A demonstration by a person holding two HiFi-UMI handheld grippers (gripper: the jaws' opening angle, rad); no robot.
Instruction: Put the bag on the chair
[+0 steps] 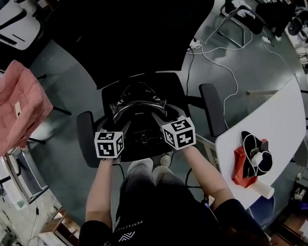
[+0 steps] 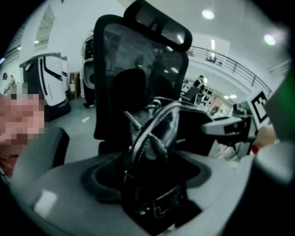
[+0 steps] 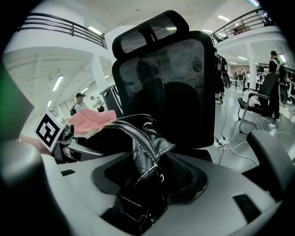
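Knees (image 1: 140, 170) sit lowest in the head view. Just past them, the left gripper (image 1: 118, 132) and right gripper (image 1: 166, 123) both have jaws spread wide, clamping nothing. At twelve o'clock the black bag (image 1: 137, 108) rests on the chair (image 1: 170, 86) seat, so placement looks done and only withdrawal remains. Its contents cannot be seen.

Shiny black bag (image 1: 137, 108), with a silver-white zip in little bright teeth. Black chair (image 1: 141, 39), back in fine dark mesh. Black and white square marks on the cube (image 1: 109, 143) of the left gripper (image 1: 122, 127), same marks on the right gripper (image 1: 160, 122). Pale grey jaws on both. Soft pink cloth (image 1: 14, 107) at the left. White table (image 1: 277, 118), with a red thing (image 1: 240, 171) and a black thing with white edges (image 1: 258, 154) on it. Grey floor (image 1: 67, 82), thin white cable (image 1: 228, 72).
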